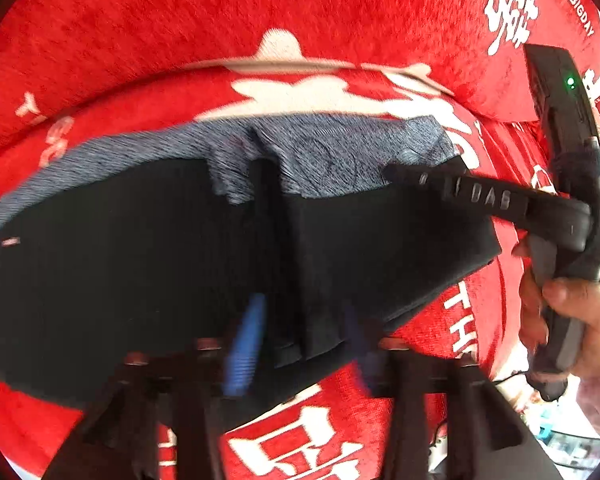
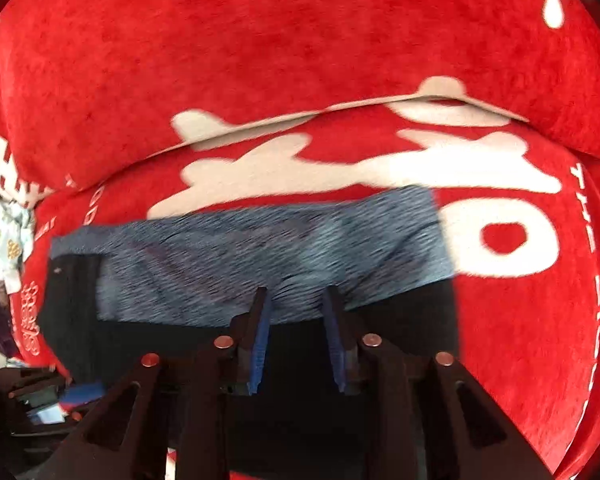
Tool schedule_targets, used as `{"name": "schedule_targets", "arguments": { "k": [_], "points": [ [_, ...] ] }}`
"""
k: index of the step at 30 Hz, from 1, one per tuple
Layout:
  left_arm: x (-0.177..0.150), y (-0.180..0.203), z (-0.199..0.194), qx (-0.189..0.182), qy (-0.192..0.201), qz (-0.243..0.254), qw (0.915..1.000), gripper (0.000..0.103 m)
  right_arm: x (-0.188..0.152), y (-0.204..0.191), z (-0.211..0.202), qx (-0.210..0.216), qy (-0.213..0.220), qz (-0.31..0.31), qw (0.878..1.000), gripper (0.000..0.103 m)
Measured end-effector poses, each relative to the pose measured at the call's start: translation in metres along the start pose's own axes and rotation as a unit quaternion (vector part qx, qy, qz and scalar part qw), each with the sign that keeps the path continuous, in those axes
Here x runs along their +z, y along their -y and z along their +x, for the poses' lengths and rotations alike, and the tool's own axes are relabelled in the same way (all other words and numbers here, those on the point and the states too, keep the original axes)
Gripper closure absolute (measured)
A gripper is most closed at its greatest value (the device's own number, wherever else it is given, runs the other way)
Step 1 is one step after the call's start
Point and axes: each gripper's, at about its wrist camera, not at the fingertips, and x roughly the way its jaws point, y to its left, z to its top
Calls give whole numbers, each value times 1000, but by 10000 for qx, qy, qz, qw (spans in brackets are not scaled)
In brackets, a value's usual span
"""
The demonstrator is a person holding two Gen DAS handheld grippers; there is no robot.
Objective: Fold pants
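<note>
Black pants with a grey heathered lining lie on a red blanket with white lettering. My left gripper is open, its blue pads either side of a raised fold of black cloth; the view is blurred. My right gripper reaches in from the right, over the grey part near the pants' right end. In the right wrist view the right gripper is open, its blue-padded fingers just above the border of the grey lining and the black cloth.
The red blanket covers the whole surface and rises in a fold behind the pants. A hand holds the right gripper's handle. Clutter and patterned cloth lie off the blanket at the left edge.
</note>
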Motion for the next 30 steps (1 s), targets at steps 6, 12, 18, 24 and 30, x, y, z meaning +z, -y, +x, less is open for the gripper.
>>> {"name": "schedule_targets", "arguments": {
  "k": [6, 12, 18, 24, 30],
  "points": [
    [-13, -33, -27, 660, 218, -373, 9969, 41, -22, -64, 13, 295, -283, -488, 9980, 63],
    [-30, -79, -33, 1314, 75, -861, 9876, 41, -45, -122, 25, -71, -336, -1256, 9915, 48],
    [-47, -113, -38, 1377, 65, -1344, 9813, 41, -47, -138, 27, -414, -473, -1580, 9854, 44],
    [-58, -134, -45, 1358, 96, -1557, 9784, 41, -50, -149, 24, -647, -596, -1756, 9805, 44],
    [-65, -148, -47, 1325, 92, -1717, 9761, 41, -55, -173, 20, -622, -709, -1874, 9777, 44]
  ]
}}
